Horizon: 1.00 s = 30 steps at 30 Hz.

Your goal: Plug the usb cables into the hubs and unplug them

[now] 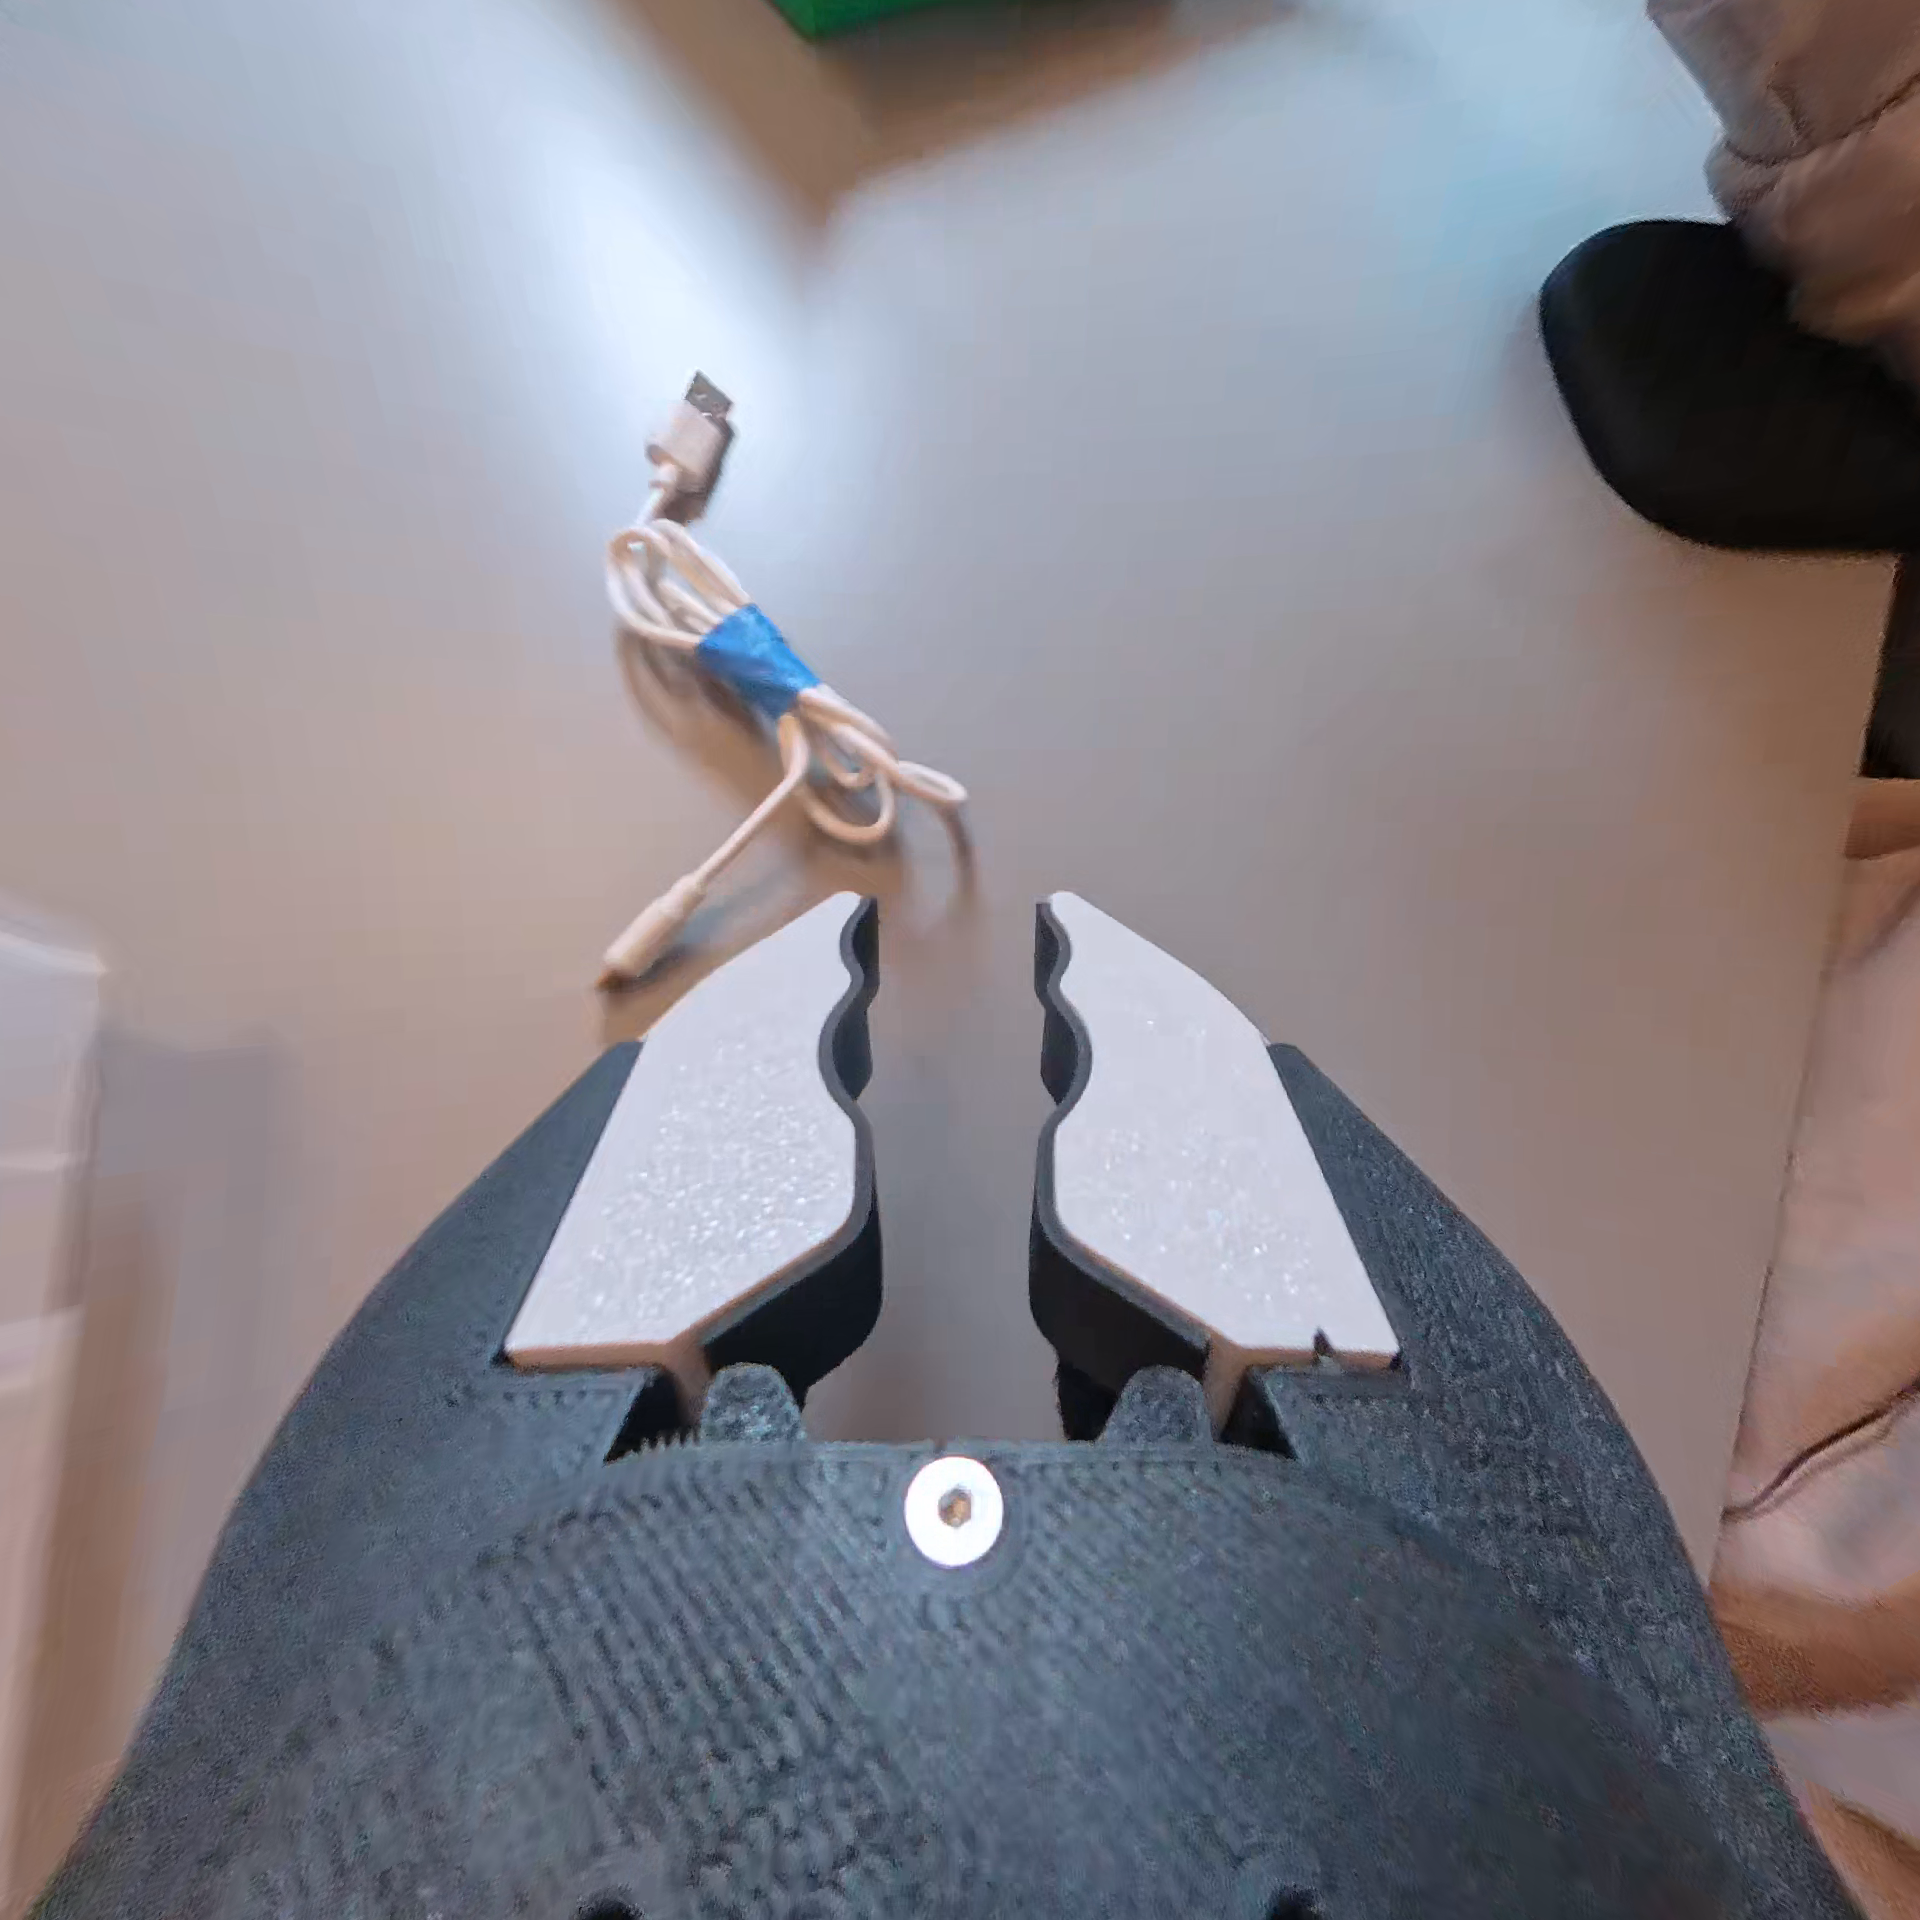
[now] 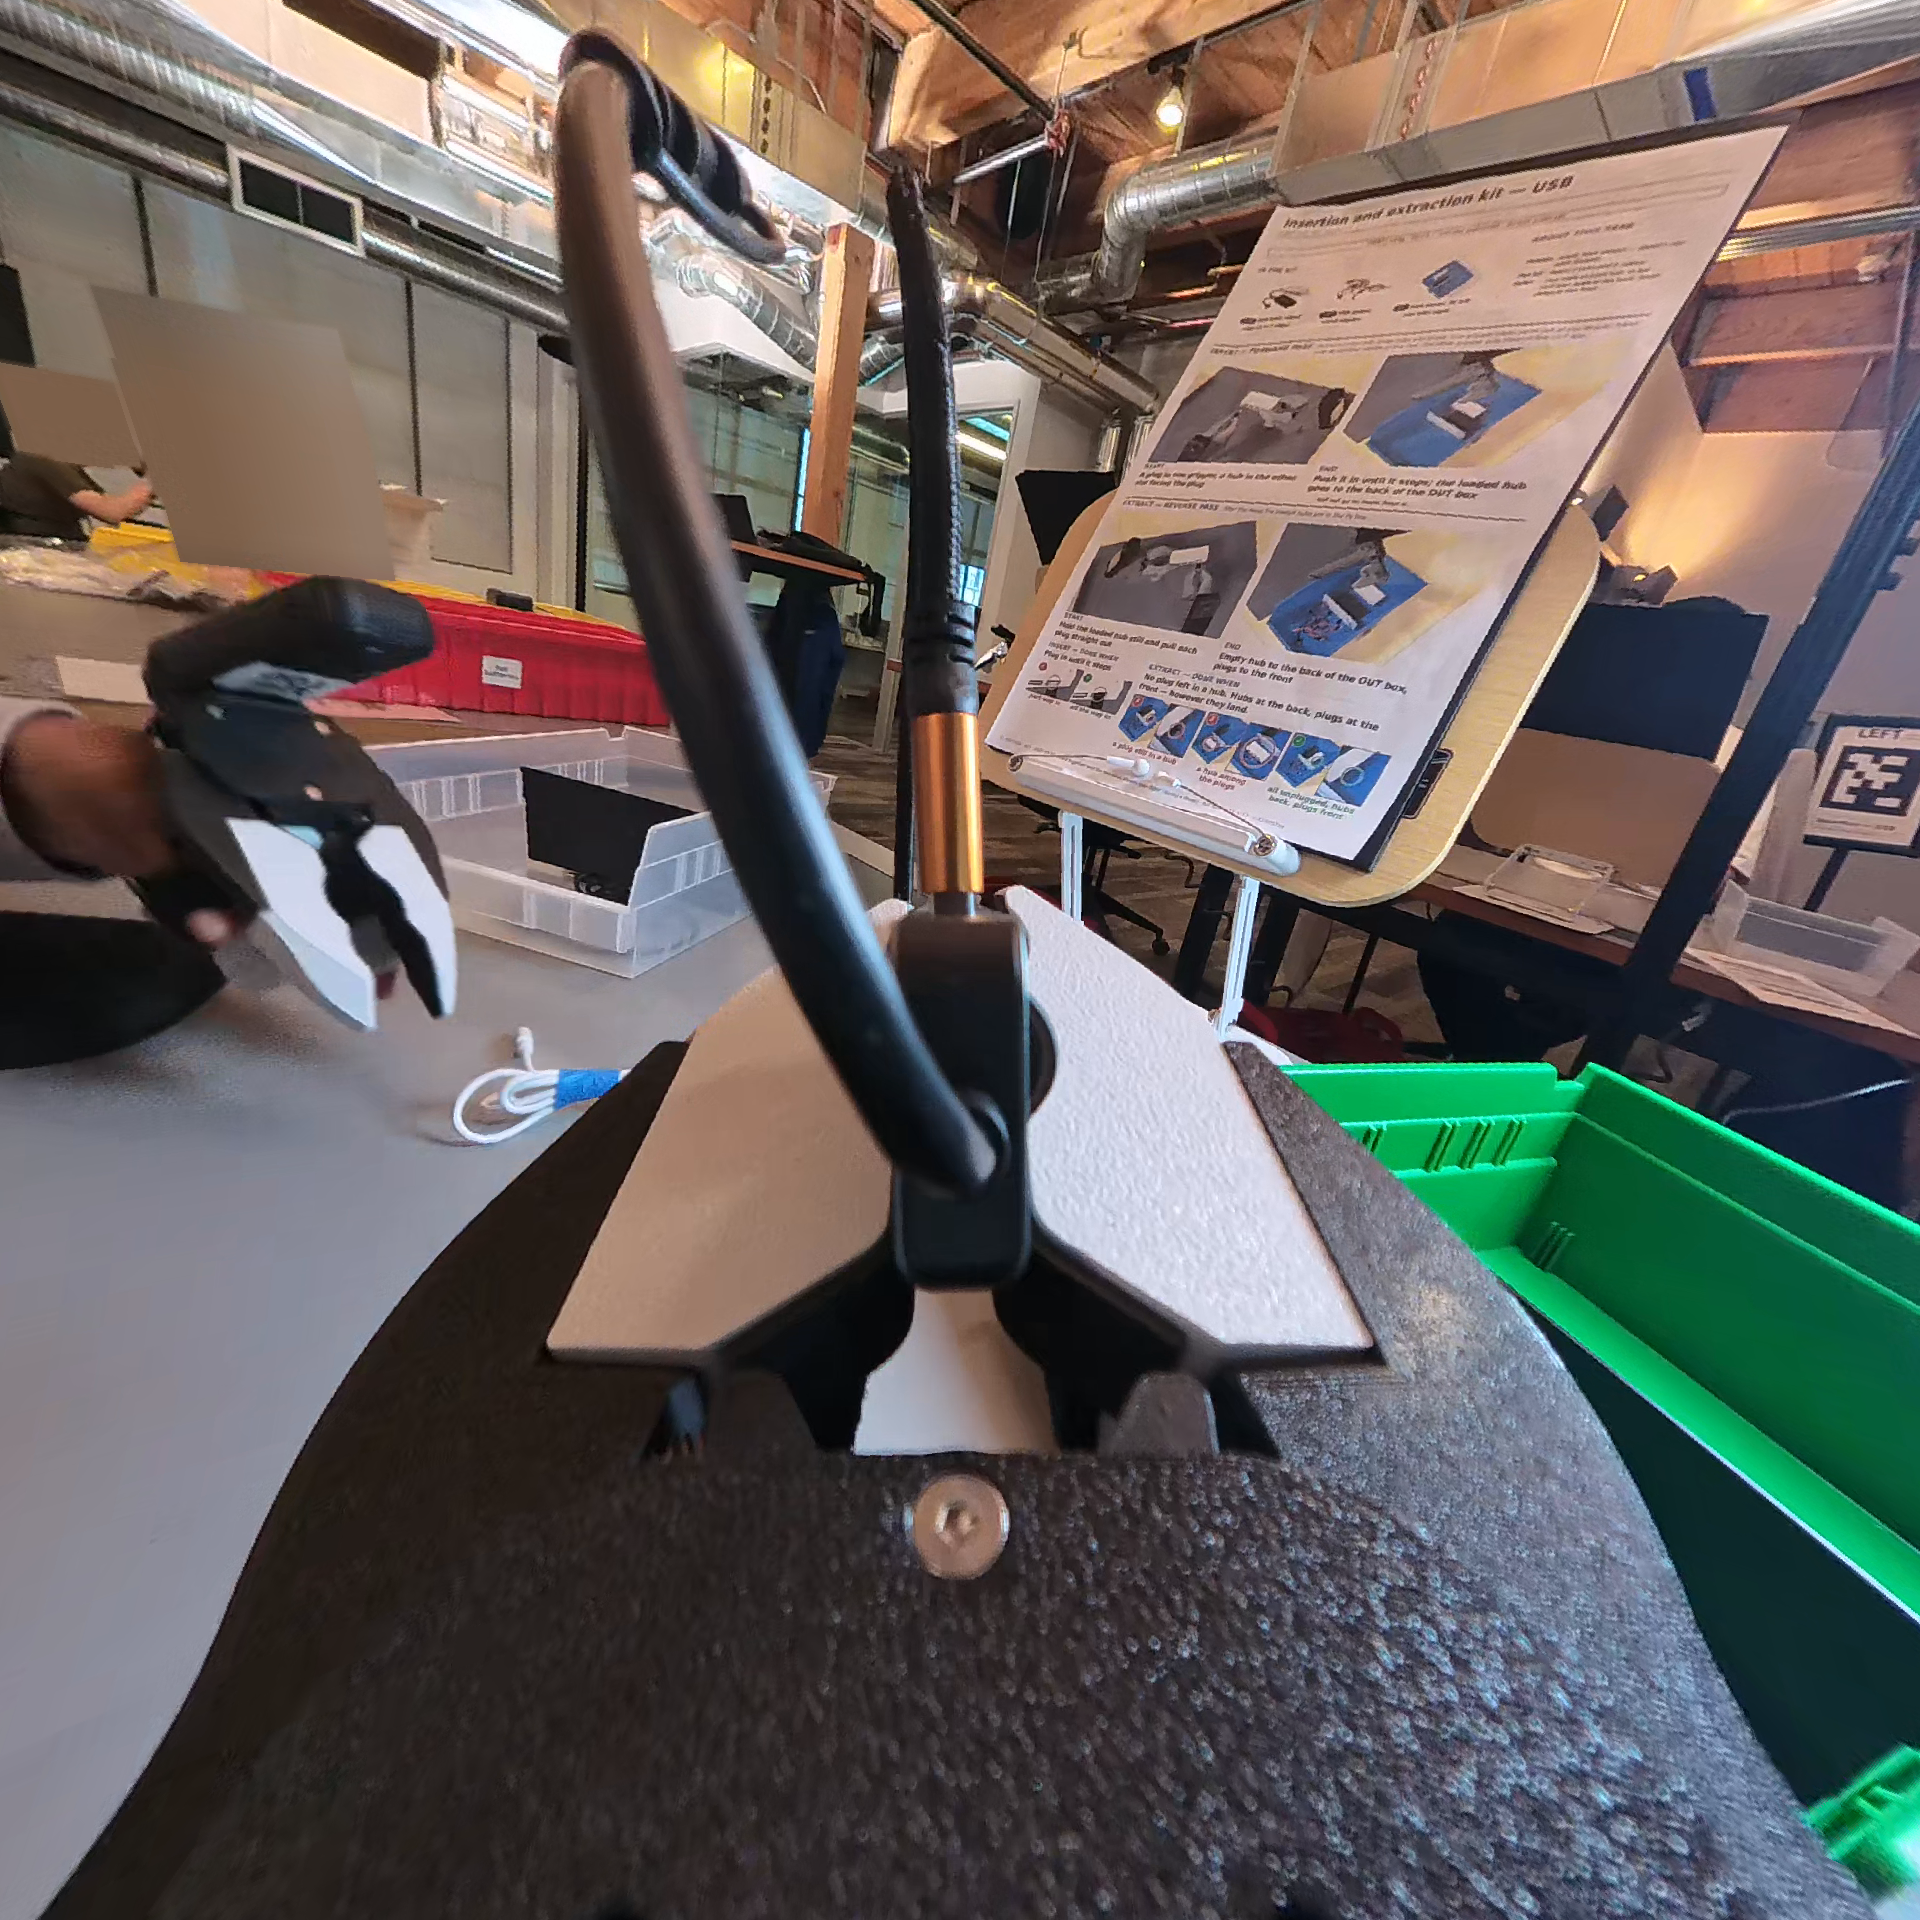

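The left gripper (image 1: 957, 914) is hovering over the grey tabletop (image 1: 1247, 623) with its fingers spread and nothing between them. Just beyond its tips, toward 11 o'clock, a white USB cable (image 1: 769, 717) is lying coiled on the tabletop, bound at the middle by a band of blue tape (image 1: 756, 659); its USB-A plug (image 1: 698, 421) is pointing away toward 12 o'clock and its small round connector (image 1: 649, 940) is resting near the left fingertip.

The right gripper (image 2: 961, 914) is pinching a black USB hub (image 2: 961, 1101) between its white fingers (image 2: 1153, 1174), the hub standing upright. A black cable (image 2: 665, 582) is arching up from the hub, and a braided black cable with a copper-coloured sleeve (image 2: 948, 800) is rising from its top toward 12 o'clock. At 9 o'clock in this view the left gripper (image 2: 405, 1008) is showing above the same white cable (image 2: 520, 1101). A green bin (image 2: 1621, 1236) is sitting at 3 o'clock, a clear bin (image 2: 634, 852) at 10 o'clock, and an instruction sheet on a stand (image 2: 1351, 520) at 1 o'clock.
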{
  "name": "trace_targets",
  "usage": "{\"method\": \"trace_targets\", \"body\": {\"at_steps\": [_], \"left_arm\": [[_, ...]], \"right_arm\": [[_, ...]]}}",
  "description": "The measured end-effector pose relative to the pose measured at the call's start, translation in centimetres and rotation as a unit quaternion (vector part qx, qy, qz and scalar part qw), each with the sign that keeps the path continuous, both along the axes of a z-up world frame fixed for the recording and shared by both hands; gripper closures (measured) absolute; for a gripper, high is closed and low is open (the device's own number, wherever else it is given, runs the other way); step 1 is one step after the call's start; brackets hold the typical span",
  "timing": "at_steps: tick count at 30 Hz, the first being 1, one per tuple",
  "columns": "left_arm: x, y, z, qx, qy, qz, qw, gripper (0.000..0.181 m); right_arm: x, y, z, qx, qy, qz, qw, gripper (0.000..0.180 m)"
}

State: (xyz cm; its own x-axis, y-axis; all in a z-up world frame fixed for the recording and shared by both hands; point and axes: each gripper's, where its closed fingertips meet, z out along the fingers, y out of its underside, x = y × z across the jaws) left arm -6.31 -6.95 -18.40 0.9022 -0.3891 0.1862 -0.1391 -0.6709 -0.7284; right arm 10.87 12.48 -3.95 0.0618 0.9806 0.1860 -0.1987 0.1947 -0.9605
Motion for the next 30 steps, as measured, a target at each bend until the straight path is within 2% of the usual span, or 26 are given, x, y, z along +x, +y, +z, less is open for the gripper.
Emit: {"method": "trace_targets", "body": {"at_steps": [3, 5, 7, 11, 15, 18, 19, 23, 25, 28, 30], "left_arm": [[-1.9, 0.2, 3.1, 0.054, 0.089, 0.007, 0.995, 0.156], [-1.5, 1.9, 4.9, 0.087, 0.122, -0.006, 0.989, 0.155], [-0.4, 4.5, 5.1, 0.093, 0.133, -0.031, 0.986, 0.152], [-0.4, 10.7, 1.3, 0.045, 0.193, -0.065, 0.978, 0.151], [-1.0, 13.1, -3.9, -0.068, 0.215, -0.109, 0.968, 0.147], [-0.8, 13.4, -4.5, -0.080, 0.210, -0.125, 0.966, 0.174], [-1.0, 13.3, -4.7, -0.076, 0.224, -0.130, 0.963, 0.174], [-0.8, 12.2, -4.7, -0.065, 0.197, -0.131, 0.969, 0.174], [0.1, 11.2, -4.3, -0.055, 0.145, -0.139, 0.978, 0.174], [1.5, 9.9, -1.9, -0.028, 0.072, -0.153, 0.985, 0.174], [2.0, 9.3, 1.3, 0.004, 0.038, -0.159, 0.987, 0.174]], "right_arm": [[-0.2, -0.1, 0.0, 0.002, -0.001, 0.000, 1.000, 0.168], [-0.4, -0.2, -0.2, 0.003, -0.003, 0.000, 1.000, 0.167], [-0.5, -0.3, -0.5, 0.005, -0.006, 0.002, 1.000, 0.167], [-0.6, -0.7, -0.9, 0.017, -0.015, 0.010, 1.000, 0.167], [-0.8, -0.8, -1.5, 0.025, -0.027, 0.013, 0.999, 0.166], [-0.9, -0.9, -1.9, 0.032, -0.035, 0.018, 0.999, 0.168], [-1.0, -1.0, -2.0, 0.035, -0.038, 0.020, 0.998, 0.168], [-1.6, -2.0, -2.9, 0.075, -0.058, 0.026, 0.995, 0.166], [-2.0, -2.7, -3.4, 0.100, -0.070, 0.028, 0.992, 0.169], [-2.7, -3.7, -4.6, 0.182, -0.103, 0.007, 0.978, 0.169], [-3.3, -4.4, -5.8, 0.263, -0.134, -0.013, 0.955, 0.168]]}}
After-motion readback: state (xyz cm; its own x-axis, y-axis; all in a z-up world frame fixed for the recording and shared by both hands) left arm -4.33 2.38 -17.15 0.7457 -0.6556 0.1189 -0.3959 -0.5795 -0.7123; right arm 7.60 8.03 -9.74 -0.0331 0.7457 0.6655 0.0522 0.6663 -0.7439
